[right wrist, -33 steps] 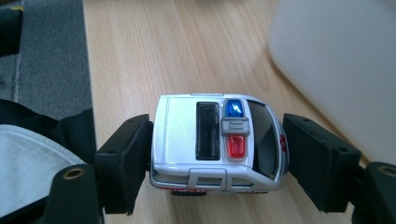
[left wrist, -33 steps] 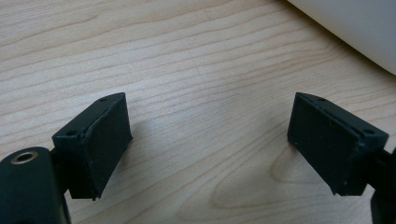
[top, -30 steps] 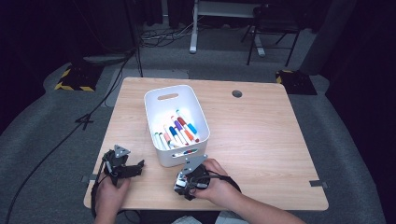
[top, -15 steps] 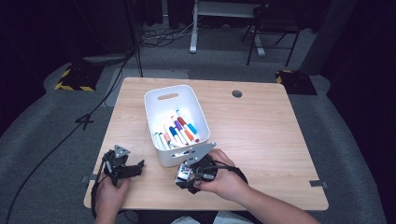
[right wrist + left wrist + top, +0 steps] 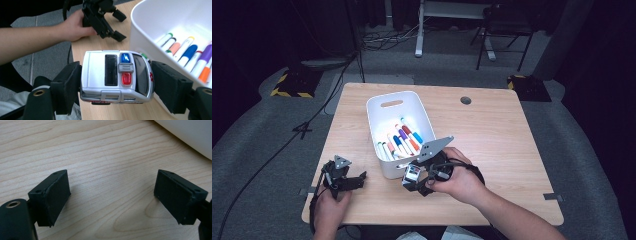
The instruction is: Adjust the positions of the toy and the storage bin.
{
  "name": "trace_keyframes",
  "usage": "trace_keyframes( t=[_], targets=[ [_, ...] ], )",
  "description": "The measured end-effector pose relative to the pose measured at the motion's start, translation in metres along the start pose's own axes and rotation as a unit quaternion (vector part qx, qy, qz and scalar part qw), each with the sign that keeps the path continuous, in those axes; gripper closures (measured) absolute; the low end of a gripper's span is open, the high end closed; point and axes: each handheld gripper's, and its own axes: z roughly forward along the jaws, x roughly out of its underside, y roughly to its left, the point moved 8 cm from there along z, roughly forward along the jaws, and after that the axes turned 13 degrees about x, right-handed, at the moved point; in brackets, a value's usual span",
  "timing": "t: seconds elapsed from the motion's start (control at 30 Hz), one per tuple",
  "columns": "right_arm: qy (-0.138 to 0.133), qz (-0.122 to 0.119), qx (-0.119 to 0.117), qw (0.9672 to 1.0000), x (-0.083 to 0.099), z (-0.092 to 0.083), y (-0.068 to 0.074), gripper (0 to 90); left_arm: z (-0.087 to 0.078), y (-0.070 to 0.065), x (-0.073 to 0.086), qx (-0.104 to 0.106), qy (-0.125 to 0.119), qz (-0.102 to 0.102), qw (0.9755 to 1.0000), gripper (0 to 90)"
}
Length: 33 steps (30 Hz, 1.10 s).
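Observation:
A small silver toy ambulance [image 5: 116, 76] with a blue and a red roof light sits between the pads of my right gripper [image 5: 116, 85], which is shut on it end to end. In the high view this gripper [image 5: 414, 179] holds the toy ambulance [image 5: 412, 174] in the air at the near wall of the white bin [image 5: 384, 112]. Several coloured markers [image 5: 401, 141] lie in that bin. My left gripper [image 5: 357, 180] rests near the table's front left corner, open, with bare wood between its pads [image 5: 56, 195].
The wooden table [image 5: 497, 130] has a round cable hole [image 5: 465, 100] at its far right. The bin's white wall [image 5: 190, 135] lies just beyond my left gripper. Dark floor, cables and chair legs surround the table.
My right gripper has lifted the toy ambulance off the table and tilted towards the bin's near wall. The left gripper has stayed where it was.

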Motion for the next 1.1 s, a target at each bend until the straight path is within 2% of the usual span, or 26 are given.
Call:
trace_keyframes(
  t=[0.17,0.23,0.33,0.63,0.9,1.1],
  targets=[
    [-0.008,0.004,0.007,0.9999,-0.016,-0.011,-0.010,26.6,0.000,0.000,0.000,0.000,0.000,0.000,1.0000,13.7],
    [-0.007,0.014,0.008,0.9998,-0.022,-0.012,-0.015,26.6,0.000,0.000,0.000,0.000,0.000,0.000,1.0000,13.7],
    [-0.011,0.016,0.021,0.9996,-0.030,-0.011,-0.027,26.6,0.000,0.000,0.000,0.000,0.000,0.000,1.0000,13.7],
    [0.003,0.030,0.052,0.9982,-0.042,0.006,-0.066,26.6,0.000,0.000,0.000,0.000,0.000,0.000,1.0000,13.7],
    [0.014,0.039,0.066,0.9969,-0.047,0.019,-0.087,26.6,0.000,0.000,0.000,0.000,0.000,0.000,1.0000,13.6],
    [0.037,0.038,0.076,0.9957,-0.045,0.036,-0.095,26.6,0.000,0.000,0.000,0.000,0.000,0.000,1.0000,13.7]
  ],
)
